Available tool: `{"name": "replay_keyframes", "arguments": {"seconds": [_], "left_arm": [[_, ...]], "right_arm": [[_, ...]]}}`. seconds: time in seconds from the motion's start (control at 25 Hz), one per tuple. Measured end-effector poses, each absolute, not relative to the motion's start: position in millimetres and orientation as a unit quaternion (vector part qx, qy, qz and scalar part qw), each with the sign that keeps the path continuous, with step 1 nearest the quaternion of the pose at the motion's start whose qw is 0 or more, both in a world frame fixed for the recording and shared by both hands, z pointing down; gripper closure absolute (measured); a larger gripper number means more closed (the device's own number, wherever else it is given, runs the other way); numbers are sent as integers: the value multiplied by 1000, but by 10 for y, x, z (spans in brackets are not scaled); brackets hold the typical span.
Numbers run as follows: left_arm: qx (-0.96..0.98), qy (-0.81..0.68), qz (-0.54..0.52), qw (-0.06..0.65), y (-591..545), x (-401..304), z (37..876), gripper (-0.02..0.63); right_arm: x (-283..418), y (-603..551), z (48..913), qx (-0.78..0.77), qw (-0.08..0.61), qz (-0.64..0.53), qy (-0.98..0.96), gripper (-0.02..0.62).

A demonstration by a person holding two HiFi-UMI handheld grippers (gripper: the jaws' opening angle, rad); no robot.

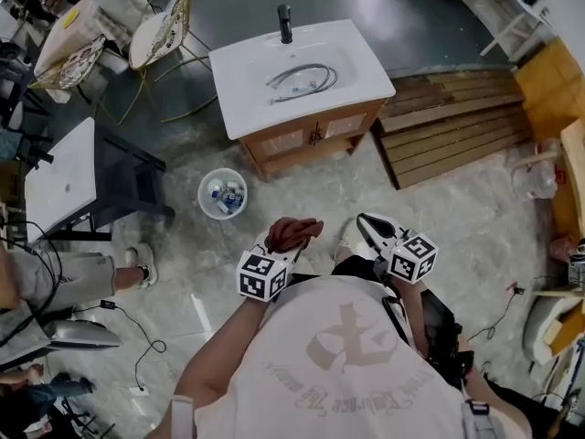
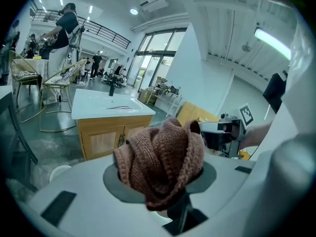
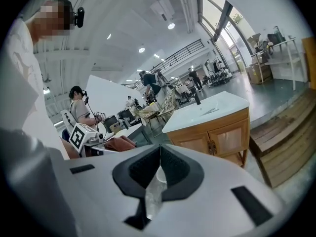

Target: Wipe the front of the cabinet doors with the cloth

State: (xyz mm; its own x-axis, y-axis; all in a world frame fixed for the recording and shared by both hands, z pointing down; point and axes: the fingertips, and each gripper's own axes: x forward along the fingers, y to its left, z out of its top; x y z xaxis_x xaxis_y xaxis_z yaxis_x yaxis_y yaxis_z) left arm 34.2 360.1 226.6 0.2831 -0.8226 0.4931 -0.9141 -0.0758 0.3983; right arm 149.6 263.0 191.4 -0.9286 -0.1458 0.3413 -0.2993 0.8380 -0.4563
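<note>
Across the floor (image 1: 302, 199), cabinet doors (image 1: 311, 138) are waiting. Left gripper (image 1: 291, 238) is pinching the cloth (image 2: 163, 159) for wiping; right gripper (image 1: 369, 230) is resting closed.

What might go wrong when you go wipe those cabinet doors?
1. The cloth sits bunched up in the left tool. It might slip out, or touch the doors with only a small patch.
2. A white bin stands on the floor beside the cabinet. A foot stepping closer might knock it over.
</note>
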Motion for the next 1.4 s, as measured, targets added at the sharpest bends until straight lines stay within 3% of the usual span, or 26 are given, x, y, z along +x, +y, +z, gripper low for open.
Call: {"name": "replay_keyframes", "arguments": {"seconds": [0.92, 1.2, 1.4], "left_arm": [[671, -643, 128, 347, 2084, 72, 2487, 440], [629, -673, 104, 376, 1917, -36, 2561, 440], [613, -676, 101, 396, 1981, -122, 2650, 440]], "right_arm": [[1177, 804, 2138, 59, 131, 301, -943, 581], [1030, 589, 2272, 16, 180, 243, -953, 581], [960, 514, 2358, 14, 166, 304, -938, 581]]}}
